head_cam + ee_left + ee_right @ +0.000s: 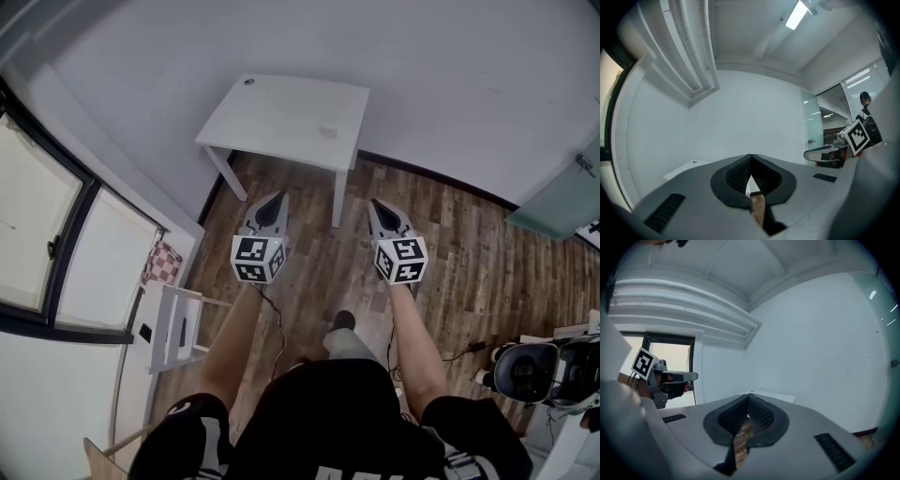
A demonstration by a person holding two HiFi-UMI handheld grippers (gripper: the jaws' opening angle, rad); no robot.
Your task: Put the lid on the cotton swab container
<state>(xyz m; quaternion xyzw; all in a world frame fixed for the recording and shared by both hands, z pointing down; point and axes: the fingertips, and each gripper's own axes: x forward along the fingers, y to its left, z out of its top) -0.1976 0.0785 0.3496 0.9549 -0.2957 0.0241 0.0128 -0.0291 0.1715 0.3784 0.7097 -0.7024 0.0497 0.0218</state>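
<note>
Facing the white table (281, 117), left claw (275, 199) and right claw (377, 204), both clenched empty.

This looks like an office-type room or a plain test room rather than a home. Bare white walls (450, 84) meet a wood-plank floor (469, 253), and the only furniture ahead, at 12 o'clock, is a small white table (281, 117) set against the wall. A dark-framed window (37, 216) runs along 9 o'clock, with a white rack (173, 323) and a checked cloth (161, 262) beside it. At 3 o'clock stands a frosted glass panel (562, 206). The left gripper view shows a glass door (811, 122) to a lit corridor and a strip light (797, 15) on the ceiling. Black-and-white gear (525, 370), too unclear to name, sits at 4 o'clock.
</note>
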